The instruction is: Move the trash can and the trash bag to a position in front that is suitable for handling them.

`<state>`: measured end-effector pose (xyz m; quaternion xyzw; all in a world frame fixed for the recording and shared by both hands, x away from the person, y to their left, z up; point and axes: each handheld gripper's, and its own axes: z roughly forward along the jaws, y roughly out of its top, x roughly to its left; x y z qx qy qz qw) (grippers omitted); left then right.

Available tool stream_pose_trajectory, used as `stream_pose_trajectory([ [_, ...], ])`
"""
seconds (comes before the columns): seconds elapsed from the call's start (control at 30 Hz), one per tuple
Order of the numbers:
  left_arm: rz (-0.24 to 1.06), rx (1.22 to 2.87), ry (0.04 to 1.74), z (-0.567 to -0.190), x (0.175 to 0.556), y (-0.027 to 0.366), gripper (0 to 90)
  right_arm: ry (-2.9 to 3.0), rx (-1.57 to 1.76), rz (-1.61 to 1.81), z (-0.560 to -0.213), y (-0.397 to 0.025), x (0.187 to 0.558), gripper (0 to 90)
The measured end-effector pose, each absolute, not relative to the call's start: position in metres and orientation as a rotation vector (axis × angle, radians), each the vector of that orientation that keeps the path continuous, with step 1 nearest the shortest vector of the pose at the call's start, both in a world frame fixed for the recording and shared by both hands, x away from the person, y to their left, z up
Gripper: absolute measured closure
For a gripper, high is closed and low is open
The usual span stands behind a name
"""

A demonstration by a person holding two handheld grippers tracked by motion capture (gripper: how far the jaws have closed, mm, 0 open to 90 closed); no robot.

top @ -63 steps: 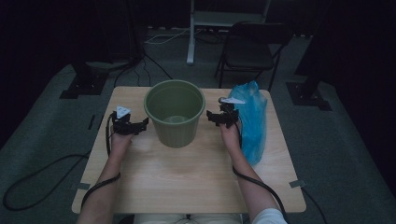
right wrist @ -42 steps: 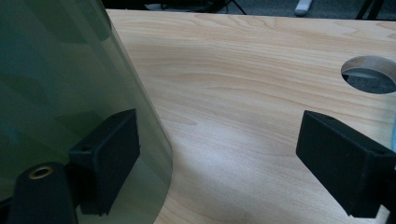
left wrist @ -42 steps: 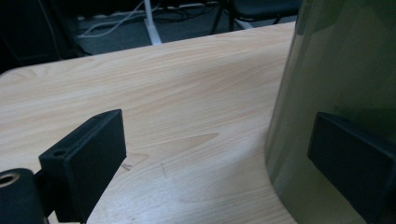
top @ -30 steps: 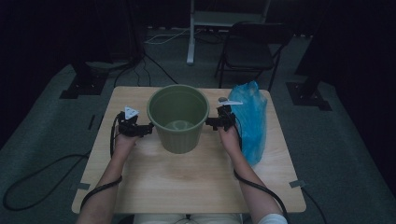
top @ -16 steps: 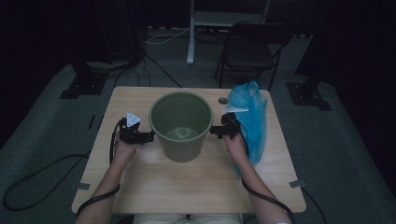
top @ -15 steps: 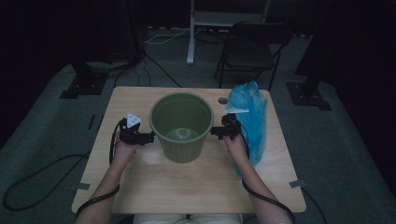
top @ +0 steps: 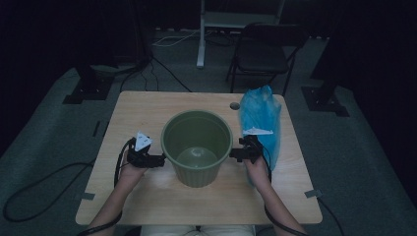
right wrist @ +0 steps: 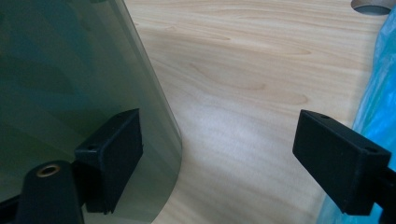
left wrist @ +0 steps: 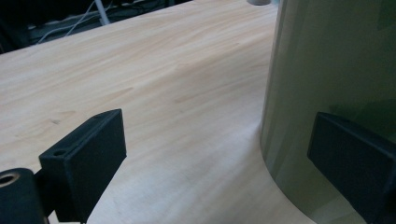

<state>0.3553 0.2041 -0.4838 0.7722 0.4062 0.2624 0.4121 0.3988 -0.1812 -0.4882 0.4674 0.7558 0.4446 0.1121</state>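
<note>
An empty green bucket (top: 198,176) stands upright in the middle of the wooden table (top: 142,110). My left gripper (top: 156,160) is at its left side, my right gripper (top: 235,154) at its right side. Both are open. In the left gripper view the bucket wall (left wrist: 336,60) rises at the right, and the left gripper (left wrist: 215,140) has one jaw in front of that wall and the other over bare wood. In the right gripper view the bucket (right wrist: 70,70) is at the left, with one jaw of the right gripper (right wrist: 219,144) in front of it.
A blue plastic bag (top: 260,120) lies on the table just right of my right hand; its edge (right wrist: 380,93) is beside the right jaw. A round cable hole (top: 235,105) sits near the far edge. A folding chair (top: 263,54) stands beyond the table.
The bucket has slid toward the person, from the back middle of the table to its centre. Both grippers moved back with it, one at each side.
</note>
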Motion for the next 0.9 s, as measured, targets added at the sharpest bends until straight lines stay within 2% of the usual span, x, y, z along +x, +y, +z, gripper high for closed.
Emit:
stream_pose_trajectory([
  [0.53,0.634,1.990,0.928,-0.483,0.301,0.185,4.8,2.228,1.369,1.338,-0.491,-0.205,0.354,15.4],
  [0.9,0.618,1.990,0.914,-0.484,0.278,0.184,4.8,2.222,1.363,1.386,-0.495,-0.210,0.332,15.3],
])
